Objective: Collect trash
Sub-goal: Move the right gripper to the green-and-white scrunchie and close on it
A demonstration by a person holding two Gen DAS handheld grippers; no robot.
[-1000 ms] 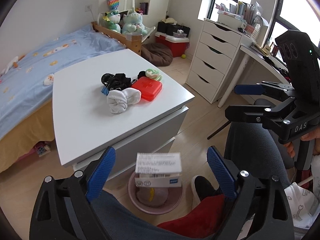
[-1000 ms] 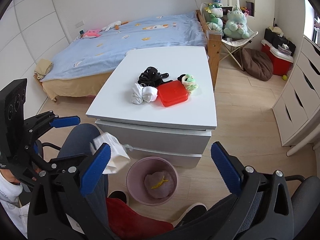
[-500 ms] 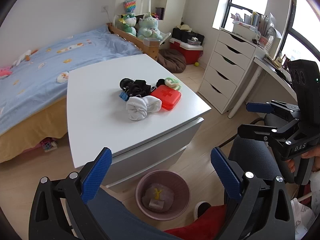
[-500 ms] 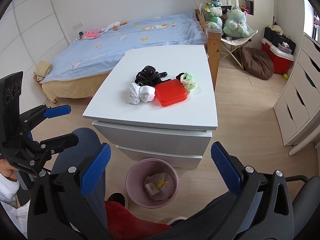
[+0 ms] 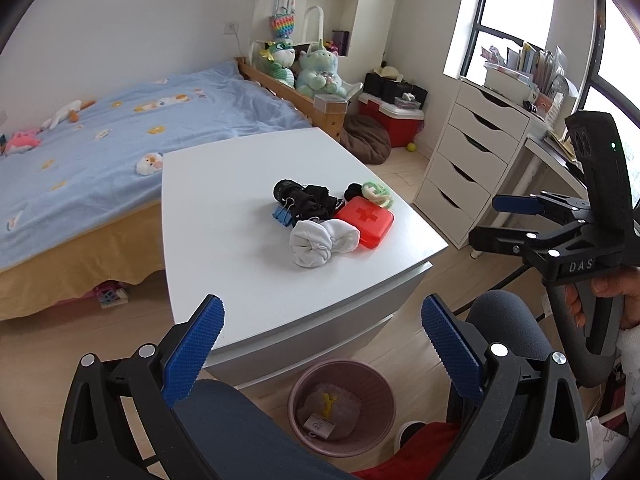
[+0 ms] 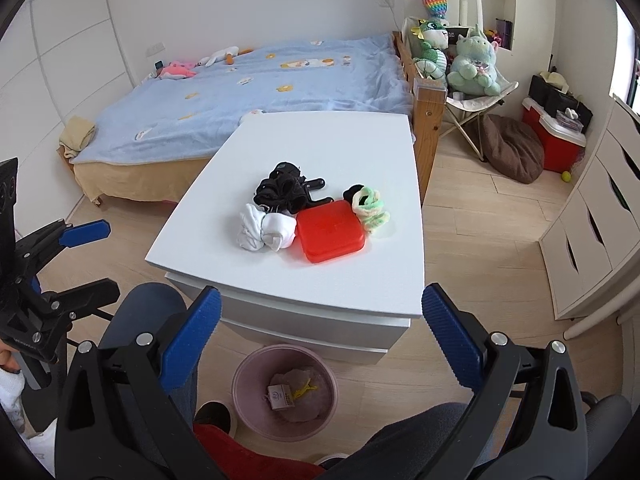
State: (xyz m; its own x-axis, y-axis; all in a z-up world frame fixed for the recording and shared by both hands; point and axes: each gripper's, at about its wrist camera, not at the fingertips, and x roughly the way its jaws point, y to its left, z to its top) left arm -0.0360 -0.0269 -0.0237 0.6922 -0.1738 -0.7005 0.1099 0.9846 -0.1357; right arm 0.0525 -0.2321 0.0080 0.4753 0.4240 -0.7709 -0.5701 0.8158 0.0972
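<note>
Both claws stood spread wide and held nothing. The left claw (image 5: 322, 332) filled the bottom of the left wrist view; the right claw (image 6: 320, 320) filled the bottom of its own. The pink bin (image 6: 285, 390) sat on the floor at lower centre, just in front of the white table (image 6: 304, 152), with a small box (image 6: 281, 396) and a yellow scrap (image 6: 304, 387) inside. At mid-frame on the table lay a red case (image 6: 330, 230), touching white socks (image 6: 264, 232).
</note>
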